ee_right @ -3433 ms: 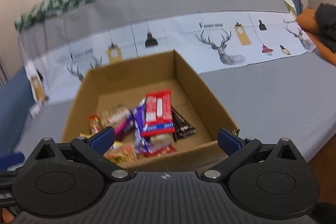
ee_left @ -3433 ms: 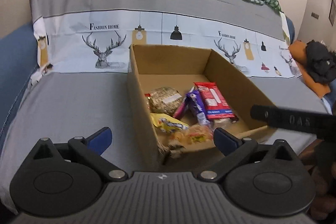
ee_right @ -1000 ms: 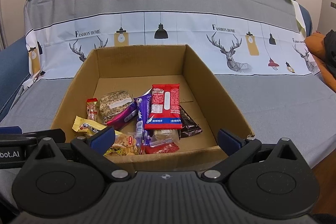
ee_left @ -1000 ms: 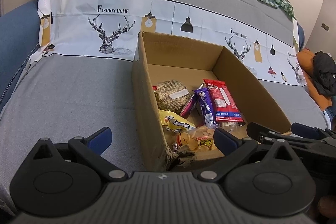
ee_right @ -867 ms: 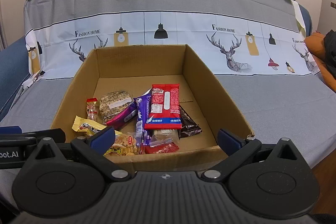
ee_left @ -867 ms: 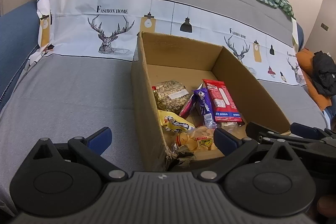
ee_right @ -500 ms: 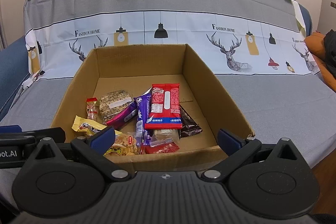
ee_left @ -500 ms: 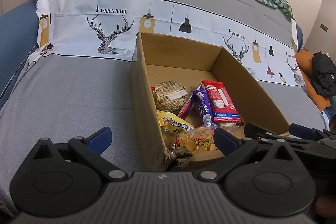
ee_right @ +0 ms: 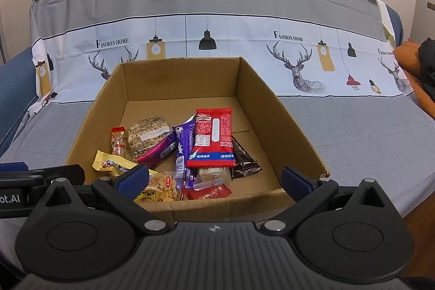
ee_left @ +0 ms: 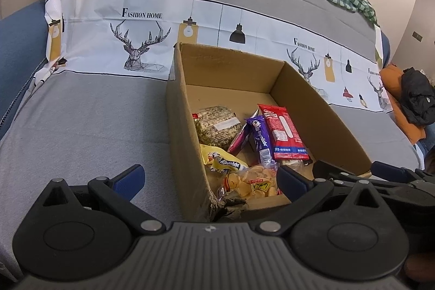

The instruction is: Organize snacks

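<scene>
Two tools, the left tool (ee_left: pixel 209 178) and right tool (ee_right: pixel 214 178), hover spread wide and empty before the cardboard box (ee_right: pixel 293 127) on a sofa (ee_left: pixel 81 127). Inside lie mixed snacks (ee_right: pixel 187 151), a red packet (ee_right: pixel 213 137) topmost.

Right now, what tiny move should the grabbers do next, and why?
Probably lower the right gripper onto the red packet. Both pairs of jaws are open and empty, the packet lies on top of the pile in the cardboard box, straight ahead of it.
</scene>
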`<state>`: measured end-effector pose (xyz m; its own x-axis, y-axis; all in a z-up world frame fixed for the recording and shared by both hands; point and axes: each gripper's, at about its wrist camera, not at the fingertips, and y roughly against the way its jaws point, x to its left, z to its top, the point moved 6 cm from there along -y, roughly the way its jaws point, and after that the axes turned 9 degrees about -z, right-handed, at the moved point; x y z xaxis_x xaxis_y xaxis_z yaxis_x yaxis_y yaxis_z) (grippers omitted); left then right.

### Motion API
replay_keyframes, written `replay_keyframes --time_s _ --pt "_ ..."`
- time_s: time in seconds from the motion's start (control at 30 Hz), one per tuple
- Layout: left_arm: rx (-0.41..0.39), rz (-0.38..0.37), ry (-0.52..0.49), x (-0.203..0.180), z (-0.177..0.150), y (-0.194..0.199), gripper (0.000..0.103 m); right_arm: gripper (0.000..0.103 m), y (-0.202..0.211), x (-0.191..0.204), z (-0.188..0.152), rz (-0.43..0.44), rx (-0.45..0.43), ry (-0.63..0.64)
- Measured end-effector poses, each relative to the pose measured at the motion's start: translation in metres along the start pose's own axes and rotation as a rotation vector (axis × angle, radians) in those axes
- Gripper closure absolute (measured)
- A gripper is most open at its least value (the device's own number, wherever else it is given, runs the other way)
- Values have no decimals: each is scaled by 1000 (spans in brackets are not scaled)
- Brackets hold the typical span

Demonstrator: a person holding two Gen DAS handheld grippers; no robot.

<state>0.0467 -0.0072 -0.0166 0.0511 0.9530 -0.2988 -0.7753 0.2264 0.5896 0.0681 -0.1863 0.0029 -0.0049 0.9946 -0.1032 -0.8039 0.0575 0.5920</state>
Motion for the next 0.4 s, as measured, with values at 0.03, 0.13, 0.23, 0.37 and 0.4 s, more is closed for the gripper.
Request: replay_keyframes --time_s 0.03,0.13,0.23,0.37,0.4 --pt "-1 0 -1 0 0 0 0 1 0 0 0 1 1 0" --pt "-2 -3 -3 0 0 -1 0 1 0 0 0 -3 4 -2" --pt "-10 -10 -12 -1 1 -1 0 1 0 0 -1 -4 8 -8" --pt "-21 -23 -21 -4 2 0 0 1 0 0 -1 -1 12 -18" --pt "-20 -25 -23 -4 2 0 0 1 0 0 -1 -1 12 -21"
